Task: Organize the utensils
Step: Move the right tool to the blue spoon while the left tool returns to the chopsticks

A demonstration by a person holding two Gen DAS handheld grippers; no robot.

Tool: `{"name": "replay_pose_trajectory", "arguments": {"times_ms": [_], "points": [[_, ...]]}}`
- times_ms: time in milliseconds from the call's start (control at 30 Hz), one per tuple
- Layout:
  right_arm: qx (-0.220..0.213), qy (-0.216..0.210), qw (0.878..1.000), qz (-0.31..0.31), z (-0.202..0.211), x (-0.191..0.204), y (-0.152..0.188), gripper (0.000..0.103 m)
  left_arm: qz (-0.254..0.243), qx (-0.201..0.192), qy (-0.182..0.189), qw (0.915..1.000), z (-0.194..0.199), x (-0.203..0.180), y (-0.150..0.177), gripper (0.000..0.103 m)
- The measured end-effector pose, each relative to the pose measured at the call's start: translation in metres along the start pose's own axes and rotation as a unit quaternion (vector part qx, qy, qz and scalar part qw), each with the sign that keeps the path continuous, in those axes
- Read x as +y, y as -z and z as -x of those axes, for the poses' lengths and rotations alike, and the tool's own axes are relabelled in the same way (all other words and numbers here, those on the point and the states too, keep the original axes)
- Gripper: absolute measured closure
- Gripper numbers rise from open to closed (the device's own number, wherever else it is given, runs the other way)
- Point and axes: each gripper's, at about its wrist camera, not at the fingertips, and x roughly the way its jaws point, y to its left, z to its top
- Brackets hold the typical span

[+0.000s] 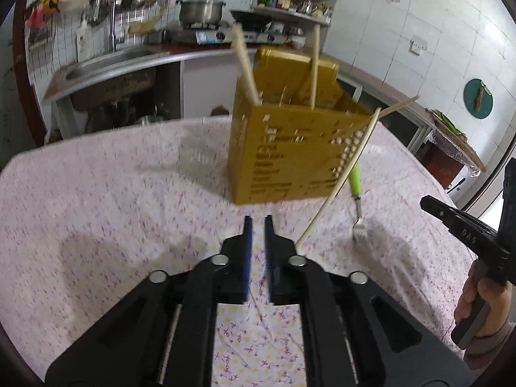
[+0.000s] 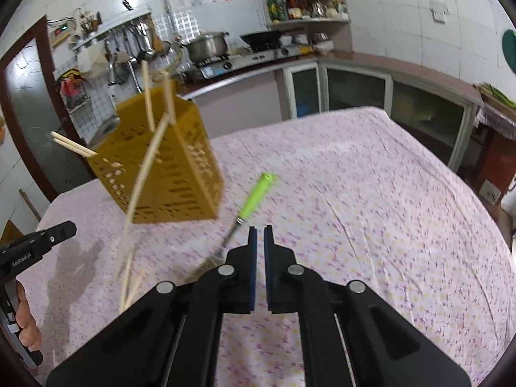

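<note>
A yellow perforated utensil holder (image 1: 283, 148) (image 2: 167, 174) stands on the floral tablecloth with chopsticks (image 1: 314, 71) upright in it and two more poking out of one side (image 2: 72, 145). One long chopstick (image 1: 335, 190) (image 2: 142, 180) leans against the holder, its lower end on the cloth. A green-handled fork (image 1: 356, 190) (image 2: 254, 193) lies flat to the right of the holder. My left gripper (image 1: 258, 221) hovers just in front of the holder, pads a narrow slit apart, nothing between them. My right gripper (image 2: 260, 230) is shut and empty, its tips beside the fork's metal end.
The table (image 1: 96, 209) has bare cloth left of the holder and across the right side (image 2: 387, 209). Behind it run a counter with a sink (image 1: 106, 64), a stove with a pot (image 1: 201, 9) and a corner shelf (image 2: 306, 3). A hand (image 1: 477, 303) holds the right gripper's handle.
</note>
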Motion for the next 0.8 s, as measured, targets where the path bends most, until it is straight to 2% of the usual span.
{"name": "replay_pose_trajectory", "arguments": {"times_ms": [133,367,400,433,467,567,800], "points": [[0.019,0.003,1.0,0.0,-0.011,-0.003,0.007,0.098,-0.003,0.003,-0.008,1.0,-0.007,0.001,0.008,0.065],[0.036,-0.005,0.999,0.019,-0.005,0.009,0.026,0.095,-0.011,0.029,-0.009,0.9995,-0.014,-0.001,0.031,0.054],[0.039,-0.005,0.999,0.021,-0.004,0.011,0.031,0.081,-0.013,0.034,-0.012,0.9993,-0.014,-0.001,0.036,0.053],[0.04,-0.006,0.999,0.023,-0.002,0.012,0.033,0.058,-0.014,0.038,-0.014,0.9991,-0.015,-0.001,0.04,0.052],[0.039,-0.004,0.999,0.026,0.001,0.014,0.039,0.053,-0.015,0.043,-0.015,0.9988,-0.014,0.0,0.045,0.051],[0.043,-0.003,0.998,0.038,0.006,0.019,0.051,0.054,-0.011,0.052,-0.01,0.9985,-0.012,0.001,0.054,0.051],[0.061,-0.028,0.996,0.051,0.024,0.036,0.082,0.054,-0.021,0.066,0.002,0.9976,0.0,-0.006,0.08,0.047]]}}
